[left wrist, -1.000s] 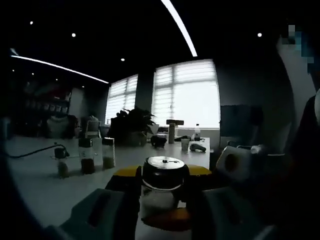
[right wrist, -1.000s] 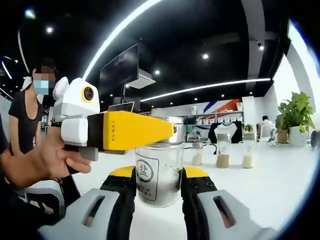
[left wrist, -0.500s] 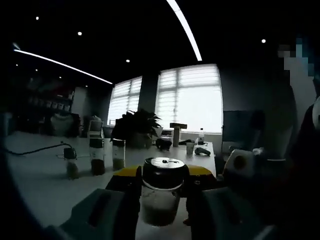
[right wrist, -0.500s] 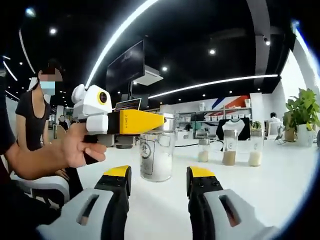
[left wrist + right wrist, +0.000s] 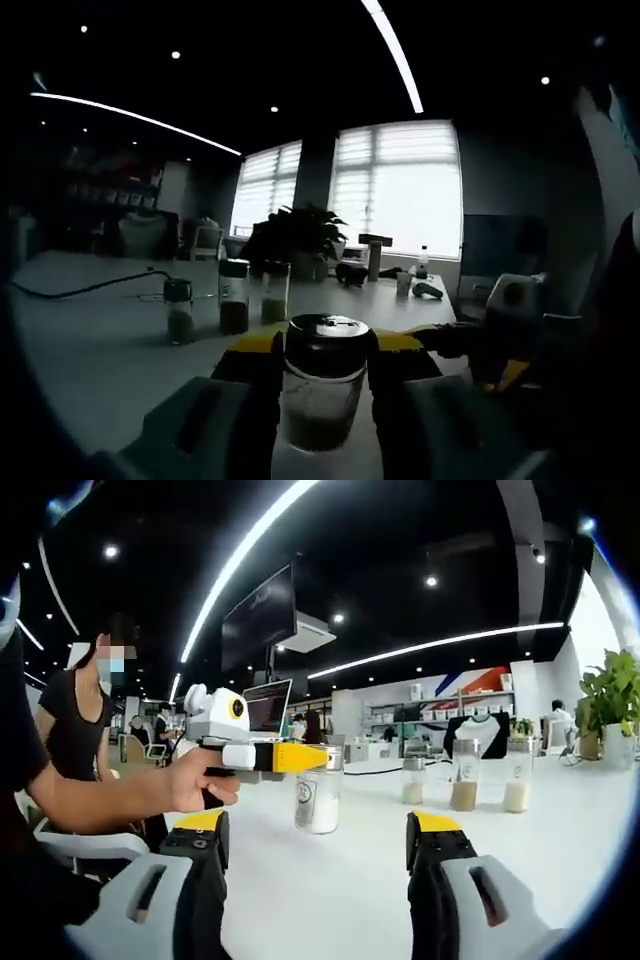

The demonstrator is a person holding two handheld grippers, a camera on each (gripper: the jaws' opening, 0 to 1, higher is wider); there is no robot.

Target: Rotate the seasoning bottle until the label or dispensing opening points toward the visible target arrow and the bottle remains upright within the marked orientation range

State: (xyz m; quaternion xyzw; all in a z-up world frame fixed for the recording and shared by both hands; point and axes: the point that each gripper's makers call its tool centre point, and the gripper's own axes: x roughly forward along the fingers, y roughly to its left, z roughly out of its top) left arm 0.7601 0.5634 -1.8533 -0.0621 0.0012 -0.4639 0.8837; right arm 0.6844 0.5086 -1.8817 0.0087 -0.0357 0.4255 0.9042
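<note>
Right gripper [image 5: 318, 842] now back from seasoning bottle [image 5: 319, 799], three jars [image 5: 463, 775] beyond.

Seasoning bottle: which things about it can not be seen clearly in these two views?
- Target arrow: not visible on the table in either view.
- Label print on the seasoning bottle: too small, right gripper view.
- Bottle's base: hidden between the left gripper jaws, left gripper view; that picture is dark.

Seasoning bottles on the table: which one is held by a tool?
The labelled seasoning bottle of white grains, clamped at its lid by the left tool. The three bottles behind it stand free.
</note>
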